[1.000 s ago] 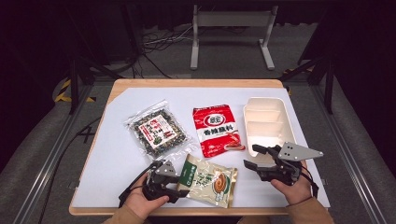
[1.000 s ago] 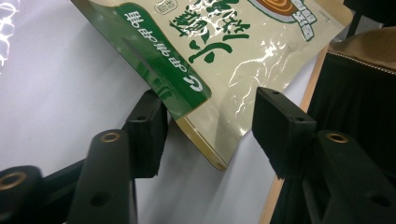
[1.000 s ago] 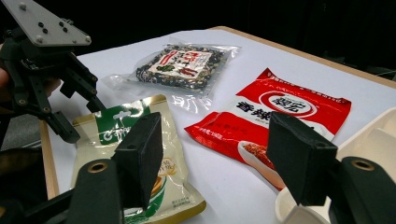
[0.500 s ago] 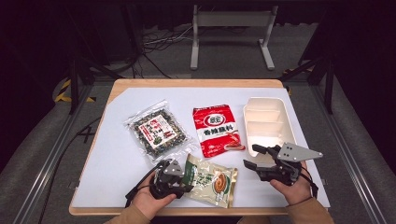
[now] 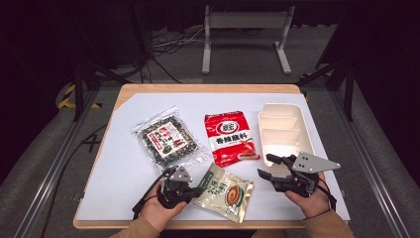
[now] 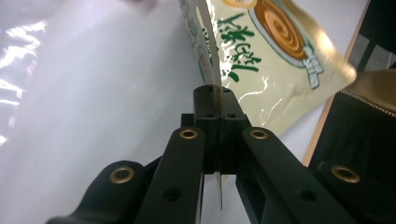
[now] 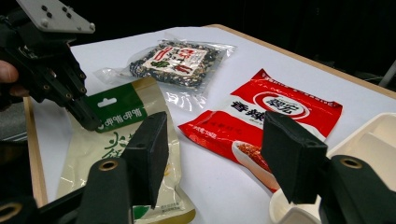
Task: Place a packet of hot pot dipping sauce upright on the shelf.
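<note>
Green pouch [image 5: 224, 192] lies at the table's [image 5: 119, 168] near edge; our left gripper [image 6: 215, 95] has just closed on its thin edge, which may slip out. Right gripper [image 7: 215, 154] waits open, narrowing.

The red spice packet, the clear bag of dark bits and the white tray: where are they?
Red plastic spice packet [image 5: 229, 138]: high view, middle of its front.
Clear plastic bag of dark bits [image 5: 168, 140]: high view, on its label.
White plastic tray with compartments [image 5: 281, 110]: high view, far compartment.

Lab: dark room, metal frame rails [image 5: 44, 183], floor cables [image 5: 163, 47]
</note>
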The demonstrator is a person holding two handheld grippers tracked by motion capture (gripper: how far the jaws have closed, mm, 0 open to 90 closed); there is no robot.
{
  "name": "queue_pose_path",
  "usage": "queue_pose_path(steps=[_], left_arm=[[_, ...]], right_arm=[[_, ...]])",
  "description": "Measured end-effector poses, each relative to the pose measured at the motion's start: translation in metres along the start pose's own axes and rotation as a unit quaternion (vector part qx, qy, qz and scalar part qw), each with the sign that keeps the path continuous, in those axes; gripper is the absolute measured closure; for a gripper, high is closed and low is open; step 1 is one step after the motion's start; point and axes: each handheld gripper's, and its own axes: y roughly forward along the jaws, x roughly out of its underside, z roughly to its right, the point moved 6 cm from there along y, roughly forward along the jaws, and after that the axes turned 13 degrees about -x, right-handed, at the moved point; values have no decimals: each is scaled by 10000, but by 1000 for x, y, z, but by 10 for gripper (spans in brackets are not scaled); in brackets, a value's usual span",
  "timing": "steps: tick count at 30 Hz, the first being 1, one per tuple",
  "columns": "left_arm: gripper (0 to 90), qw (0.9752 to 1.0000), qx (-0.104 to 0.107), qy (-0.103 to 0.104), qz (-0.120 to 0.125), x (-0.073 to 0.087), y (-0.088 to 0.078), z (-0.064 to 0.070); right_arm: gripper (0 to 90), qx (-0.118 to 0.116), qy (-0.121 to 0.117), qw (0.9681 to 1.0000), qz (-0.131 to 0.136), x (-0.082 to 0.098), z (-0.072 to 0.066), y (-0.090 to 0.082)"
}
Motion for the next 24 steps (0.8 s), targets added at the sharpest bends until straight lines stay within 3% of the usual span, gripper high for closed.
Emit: queue_pose_path(steps=[4, 9, 10, 11, 18, 24], left_arm=[[895, 9995, -175, 113, 246, -6, -9, -1], [896, 9979, -235, 151, 578, -16, -23, -4], [896, 9977, -233, 167, 611, -18, -26, -4], [896, 9974, -232, 183, 656, -20, -28, -4], [896, 9948, -148, 378, 931, -38, -52, -3], [896, 9928, -154, 516, 1066, -50, -66, -2]], right_arm=[[440, 21, -22, 10000, 5, -1, 0, -1], [478, 63, -67, 10000, 23, -3, -1, -1], [504, -86, 70, 9999, -19, -4, -2, 0], [504, -86, 70, 9999, -19, -4, -2, 0], [539, -338, -226, 9991, -111, -20, -12, 3], [544, -325, -633, 9972, -213, -37, -17, 6]])
